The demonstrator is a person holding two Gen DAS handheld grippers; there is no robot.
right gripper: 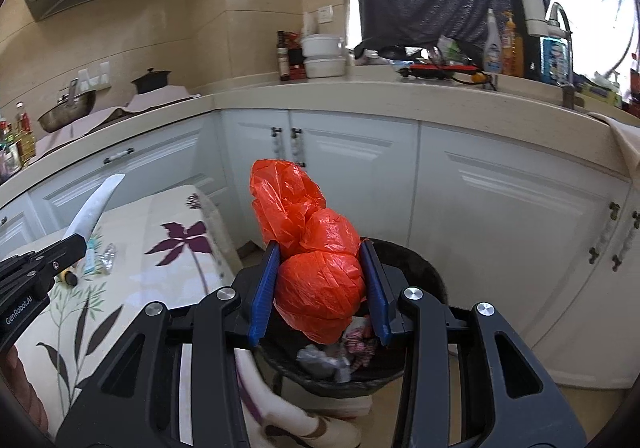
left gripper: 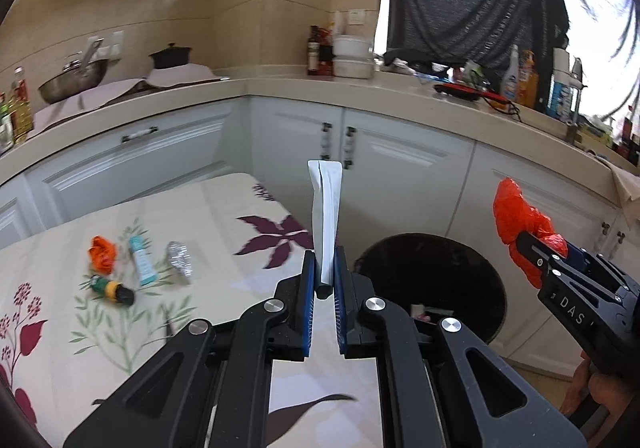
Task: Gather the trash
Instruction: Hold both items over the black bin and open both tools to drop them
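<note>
A black trash bin point(right gripper: 420, 268), low in the frame's centre, is seen holding crumpled scraps. Above it, an orange plastic bag point(right gripper: 316, 248) is clamped by the right gripper point(right gripper: 320, 288). A white tube point(left gripper: 326, 216) is pinched upright by the left gripper point(left gripper: 324, 288).

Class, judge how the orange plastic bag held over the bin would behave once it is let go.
The orange plastic bag looks crumpled and thin, so probably light and floppy. It bulges past the right tool, so it may spring open when released.

2 orange bags point(left gripper: 520, 224) point(left gripper: 103, 254) — 2 tubes point(left gripper: 326, 224) point(left gripper: 142, 261) — 1 bin point(left gripper: 432, 280)
</note>
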